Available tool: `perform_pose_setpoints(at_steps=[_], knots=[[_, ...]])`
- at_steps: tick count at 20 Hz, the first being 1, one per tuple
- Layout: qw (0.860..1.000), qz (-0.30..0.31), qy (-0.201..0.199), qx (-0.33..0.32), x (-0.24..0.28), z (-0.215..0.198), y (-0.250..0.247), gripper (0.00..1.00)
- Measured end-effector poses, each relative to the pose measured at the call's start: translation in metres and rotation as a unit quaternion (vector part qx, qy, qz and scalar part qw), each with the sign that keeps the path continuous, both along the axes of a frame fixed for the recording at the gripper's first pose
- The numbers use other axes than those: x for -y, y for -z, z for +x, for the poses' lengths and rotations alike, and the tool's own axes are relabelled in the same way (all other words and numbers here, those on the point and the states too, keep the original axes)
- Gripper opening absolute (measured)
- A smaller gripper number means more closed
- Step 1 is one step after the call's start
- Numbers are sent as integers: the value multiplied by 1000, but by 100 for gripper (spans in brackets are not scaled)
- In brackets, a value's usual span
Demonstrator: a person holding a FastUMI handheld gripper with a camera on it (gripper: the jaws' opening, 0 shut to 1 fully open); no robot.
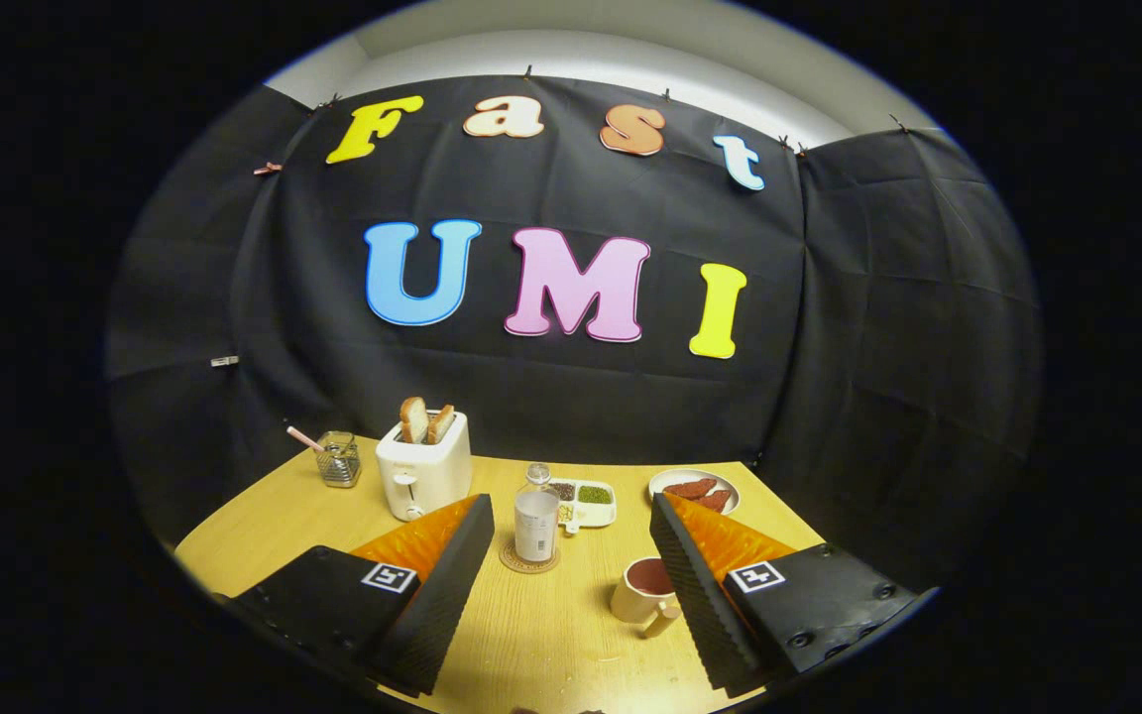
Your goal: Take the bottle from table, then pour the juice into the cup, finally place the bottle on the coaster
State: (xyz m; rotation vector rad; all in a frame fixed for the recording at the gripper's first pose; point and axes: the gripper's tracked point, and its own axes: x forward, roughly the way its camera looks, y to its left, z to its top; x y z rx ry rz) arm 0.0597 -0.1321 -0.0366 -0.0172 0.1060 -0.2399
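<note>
A clear bottle (536,516) with a white label stands upright on a round woven coaster (529,561), just ahead of my fingers and nearer the left one. A cream cup (643,589) holding reddish juice sits on the wooden table (541,645), touching the view of my right finger's inner side. My gripper (569,506) is open, its fingers spread wide with nothing between them, and it stands back from the bottle.
A white toaster (423,471) with two bread slices stands beyond the left finger. A glass jar (338,458) with a pink stick is left of it. A divided dish of grains (586,501) and a plate of red food (695,488) lie behind.
</note>
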Motion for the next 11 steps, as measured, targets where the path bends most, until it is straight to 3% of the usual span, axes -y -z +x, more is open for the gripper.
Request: perform_pose_setpoints(at_steps=[5,11], knots=[[999,-10,-46,10,-13,-52,-22,98],[998,-13,-51,27,-24,-86,-41,98]])
